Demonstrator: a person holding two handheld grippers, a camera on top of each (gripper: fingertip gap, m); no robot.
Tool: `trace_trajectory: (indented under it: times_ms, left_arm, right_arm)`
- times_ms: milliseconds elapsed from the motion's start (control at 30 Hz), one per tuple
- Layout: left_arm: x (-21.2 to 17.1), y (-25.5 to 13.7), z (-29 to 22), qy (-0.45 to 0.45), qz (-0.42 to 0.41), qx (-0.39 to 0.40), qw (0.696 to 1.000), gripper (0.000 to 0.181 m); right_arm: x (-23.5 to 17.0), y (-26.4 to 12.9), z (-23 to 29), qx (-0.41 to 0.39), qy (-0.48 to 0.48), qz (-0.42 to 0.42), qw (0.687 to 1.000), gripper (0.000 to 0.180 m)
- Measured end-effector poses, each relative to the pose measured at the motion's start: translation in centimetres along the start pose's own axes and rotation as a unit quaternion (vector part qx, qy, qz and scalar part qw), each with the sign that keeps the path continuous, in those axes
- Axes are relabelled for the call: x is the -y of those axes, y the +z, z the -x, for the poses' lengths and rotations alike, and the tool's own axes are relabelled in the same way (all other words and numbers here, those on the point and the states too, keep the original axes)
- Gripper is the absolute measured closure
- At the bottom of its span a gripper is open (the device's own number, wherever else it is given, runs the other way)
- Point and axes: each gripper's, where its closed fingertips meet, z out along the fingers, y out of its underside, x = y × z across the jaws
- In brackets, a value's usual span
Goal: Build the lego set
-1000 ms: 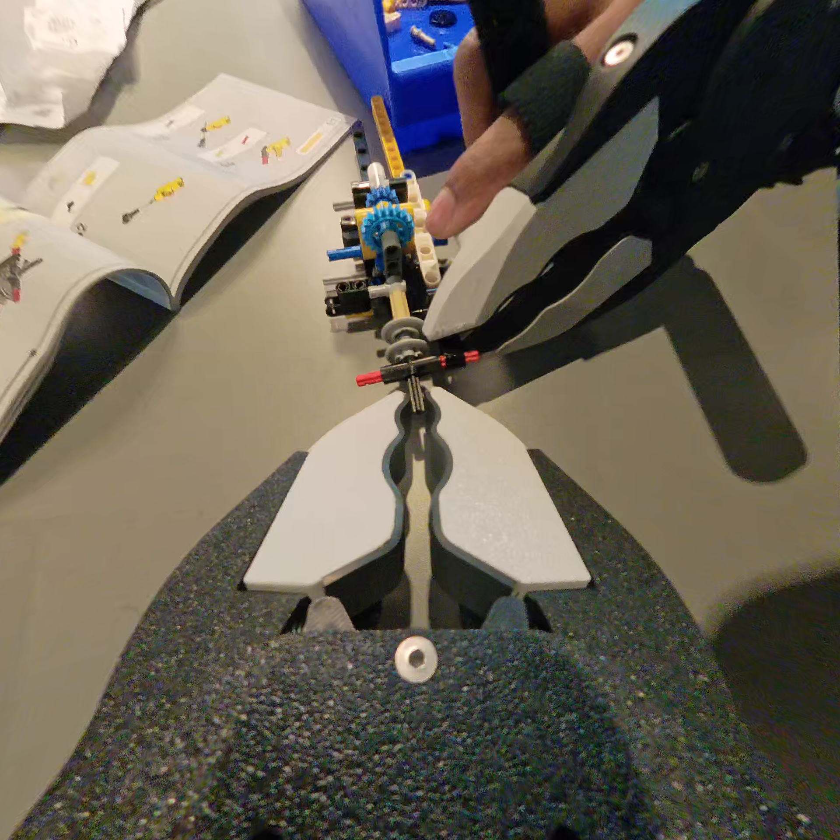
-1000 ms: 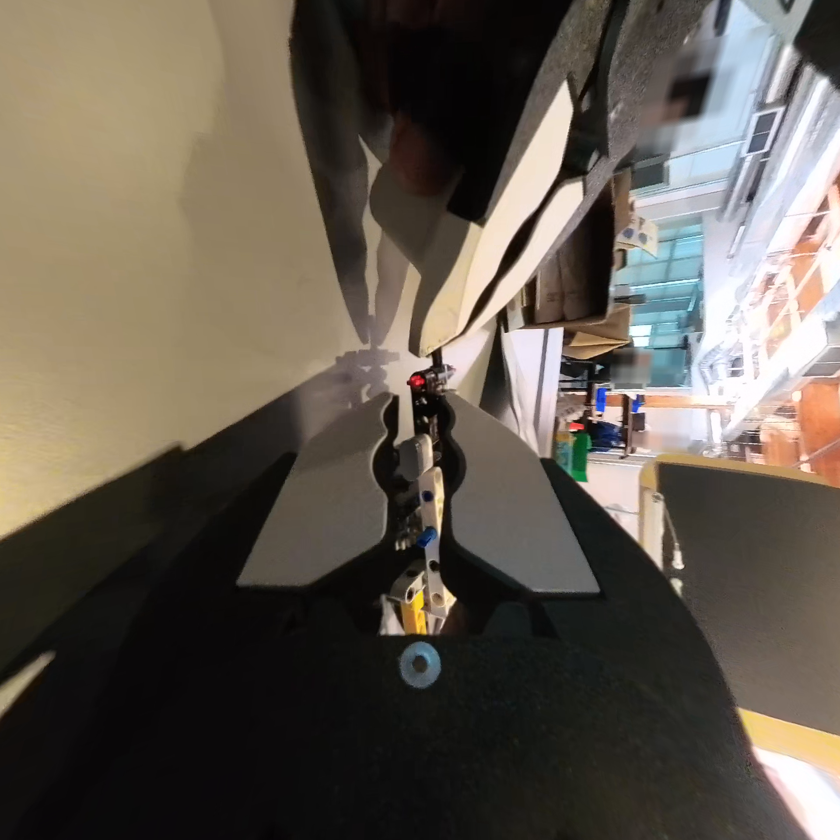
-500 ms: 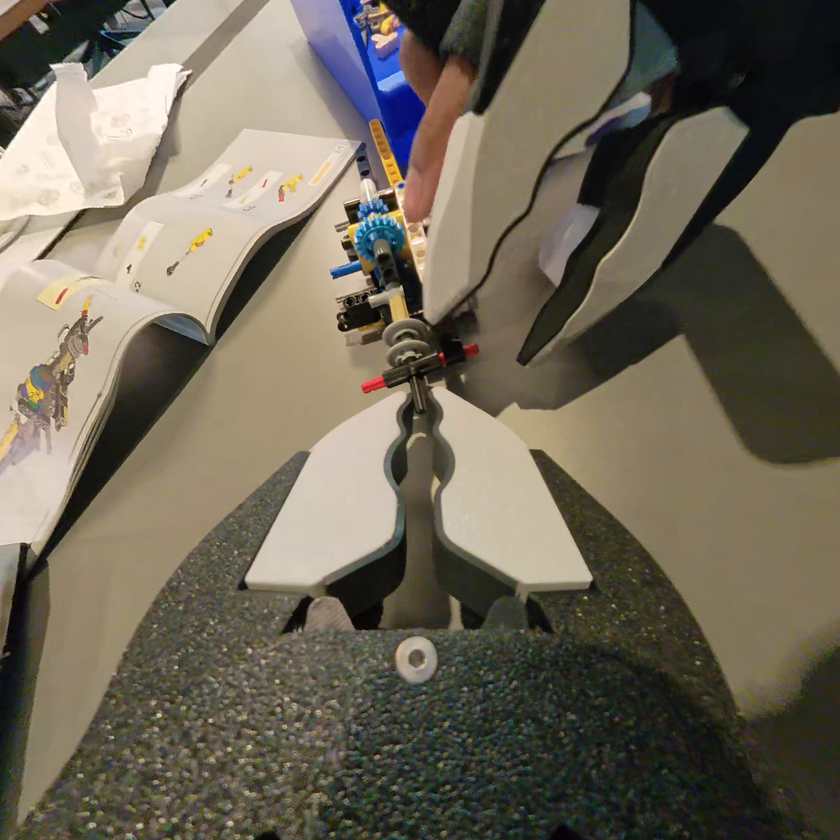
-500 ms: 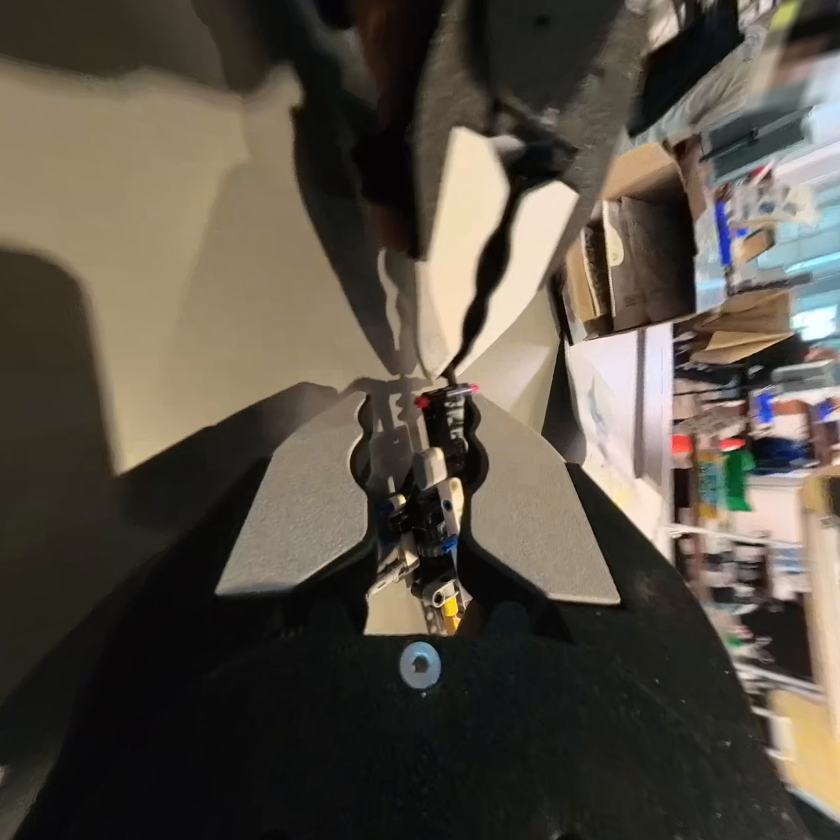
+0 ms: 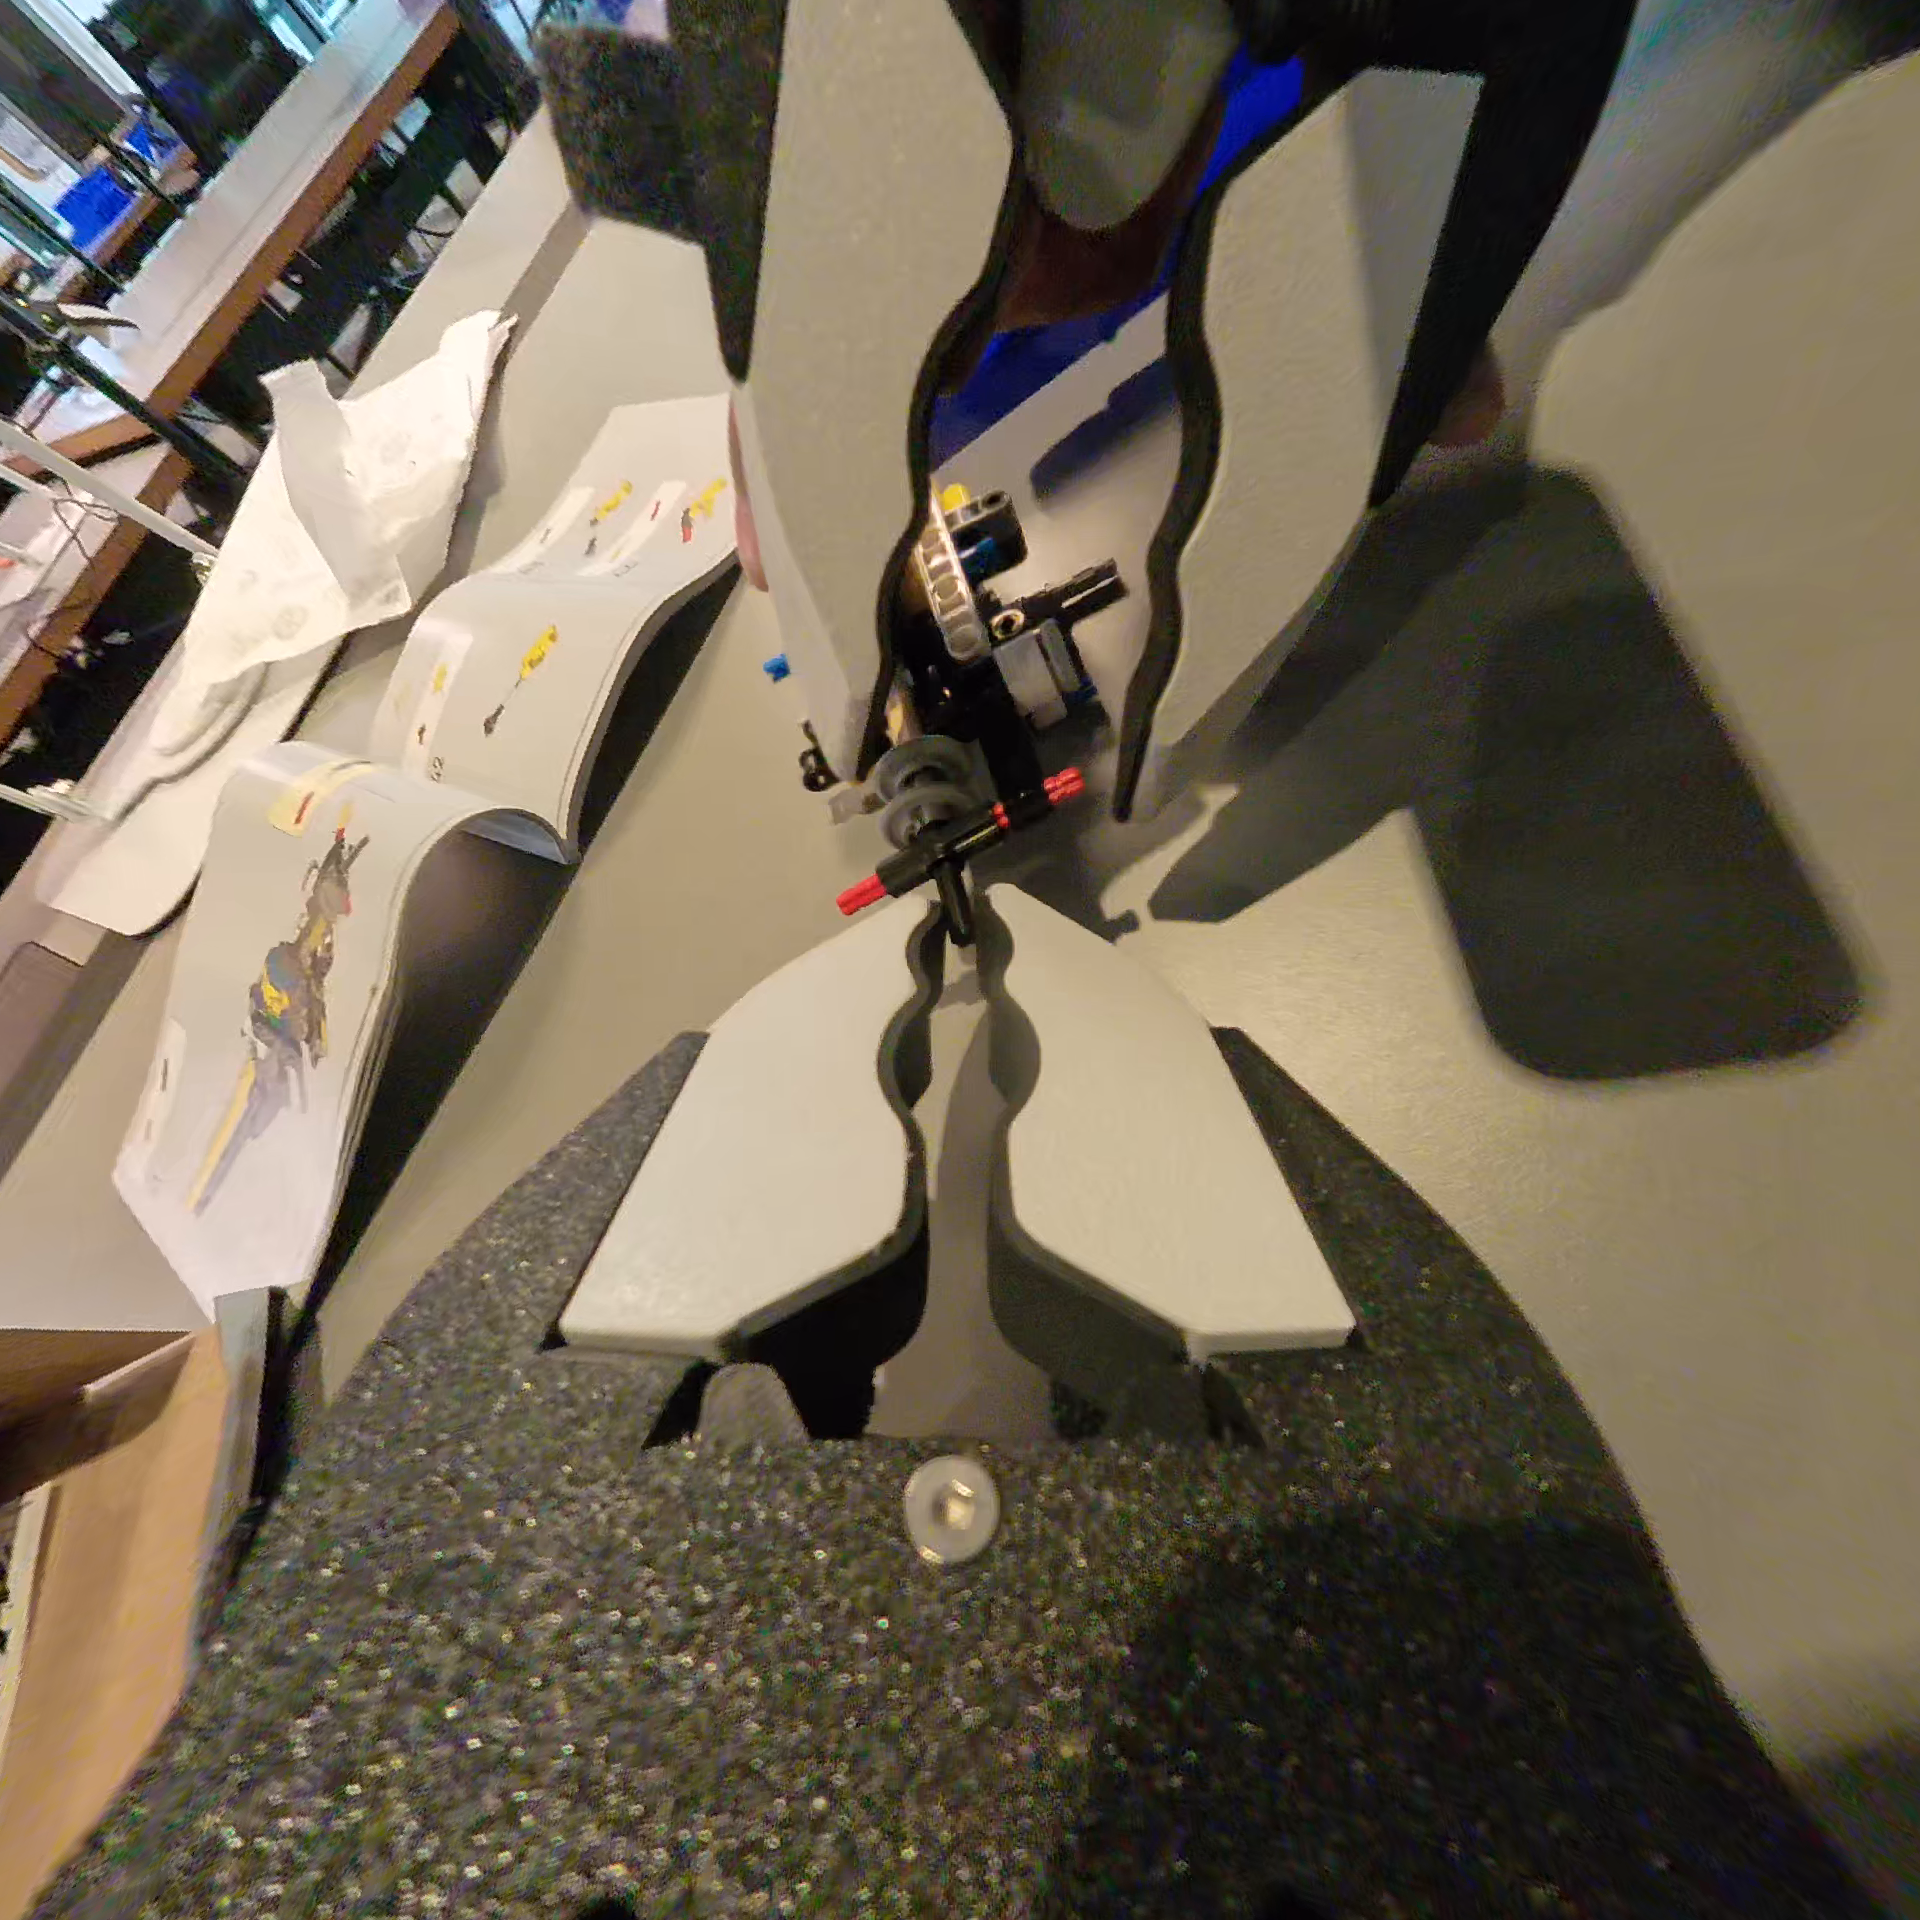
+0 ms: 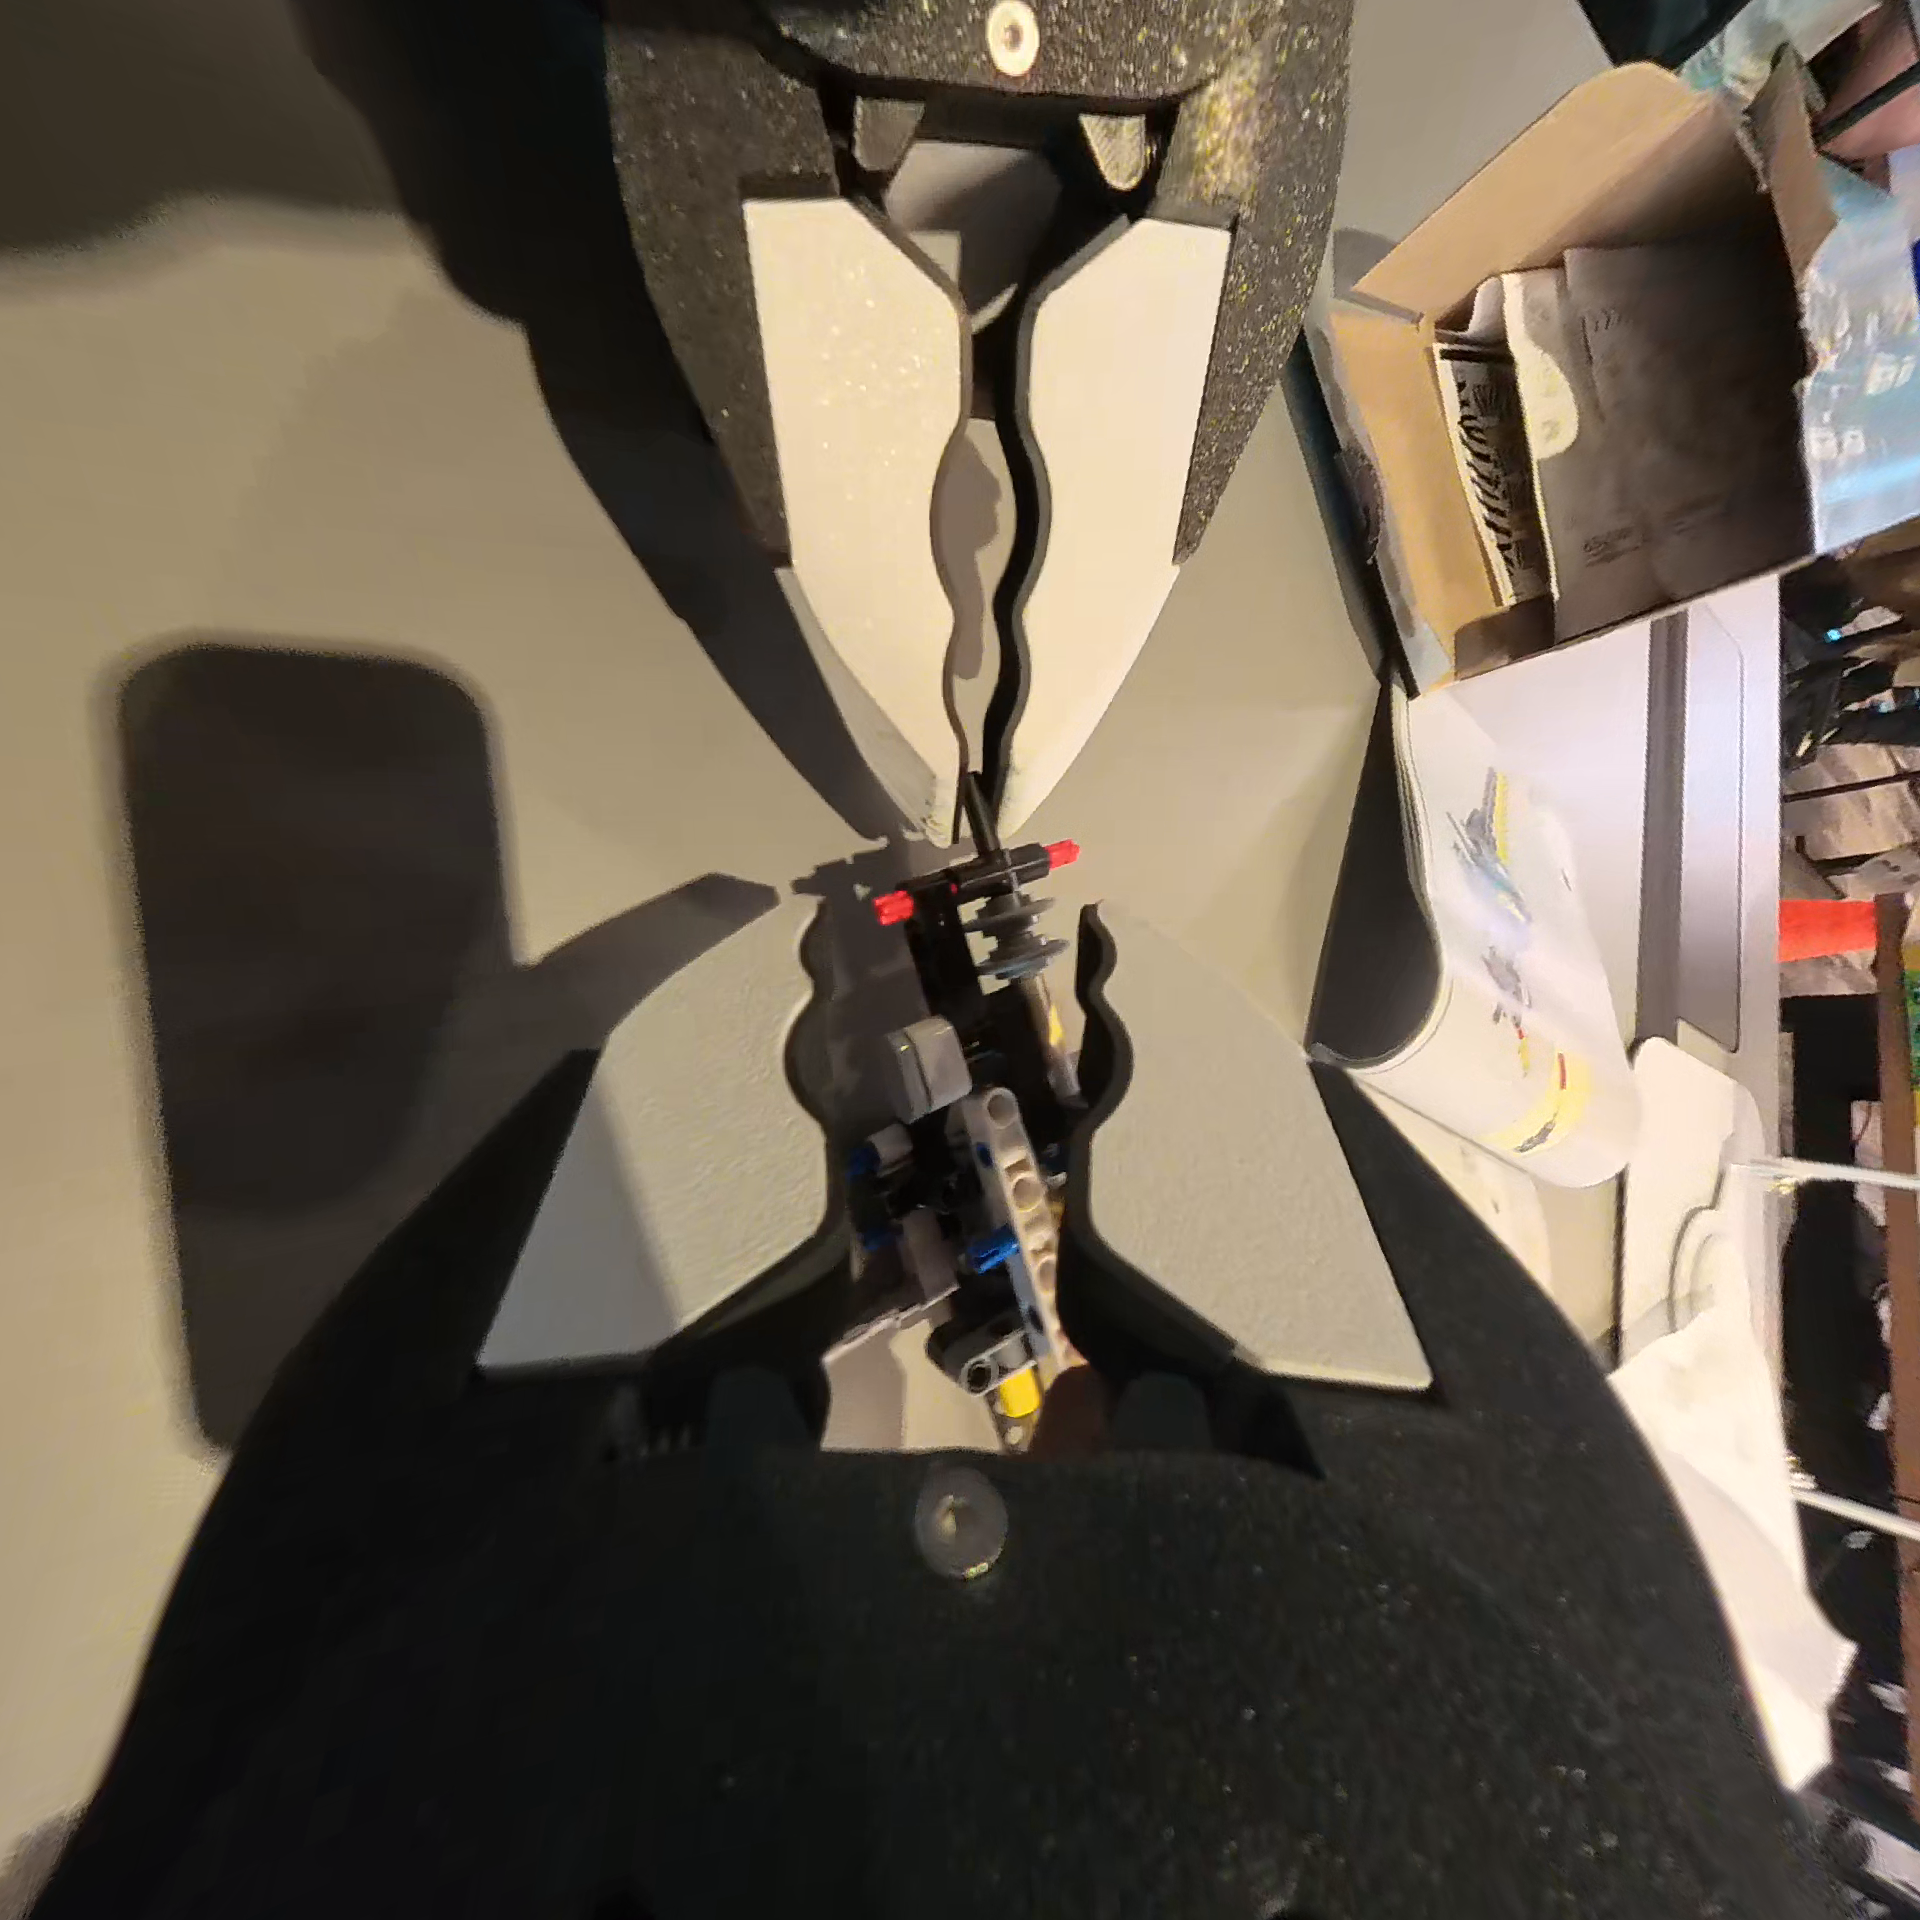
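The lego assembly (image 5: 977, 644), black, grey, blue and yellow, sits between the wide-apart fingers of my right gripper (image 5: 987, 784), which comes down from above. One finger (image 5: 831, 468) lies against it; a strip of table shows between it and the other finger. A person's fingertip touches its far side. In the right wrist view the assembly (image 6: 966, 1164) fills the gap of the right gripper (image 6: 945, 914). My left gripper (image 5: 961, 914) is shut on the black axle (image 5: 954, 904) that sticks out of the assembly, just behind a red-tipped cross bar (image 5: 961, 831) and a grey pulley (image 5: 920, 790).
An open instruction booklet (image 5: 520, 675) and a crumpled white paper bag (image 5: 343, 520) lie left of the assembly. A blue parts tray (image 5: 1039, 353) stands behind the right gripper. A cardboard box (image 6: 1610, 364) sits at the grey table's (image 5: 1558, 1351) edge.
My right gripper has turned from lying flat to pointing down over the assembly, and its jaws have opened wider. The assembly has turned with it. My left gripper stays shut on the axle.
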Motion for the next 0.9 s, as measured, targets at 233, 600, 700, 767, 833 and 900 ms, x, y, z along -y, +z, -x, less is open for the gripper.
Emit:
trace_trajectory:
  times_ms: [233, 600, 700, 767, 833, 900]
  left_arm:
    - [0.2, -0.1, 0.2, 0.046, -0.001, 0.025, 0.999, 0.175]
    - [0.6, 0.3, 0.1, 0.086, 0.001, 0.042, 0.995, 0.175]
    - [0.5, 0.3, 0.1, 0.094, 0.001, 0.043, 0.995, 0.175]
    - [0.5, 0.3, 0.1, 0.098, 0.001, 0.044, 0.994, 0.175]
    - [0.5, 0.4, 0.0, 0.099, -0.001, 0.041, 0.994, 0.175]
    - [0.5, 0.4, 0.1, 0.101, -0.002, 0.040, 0.994, 0.175]
  right_arm:
    - [-0.2, 0.0, -0.2, 0.036, -0.007, 0.024, 0.999, 0.146]
    - [-0.9, 0.1, -0.3, 0.066, 0.002, 0.058, 0.996, 0.145]
    - [-0.9, 0.1, -0.3, 0.070, 0.002, 0.063, 0.996, 0.146]
    - [-1.0, 0.1, -0.2, 0.072, -0.003, 0.068, 0.995, 0.147]
    - [-1.1, 0.1, -0.1, 0.076, -0.007, 0.071, 0.995, 0.148]
    - [-1.1, 0.1, -0.1, 0.077, -0.010, 0.071, 0.994, 0.148]
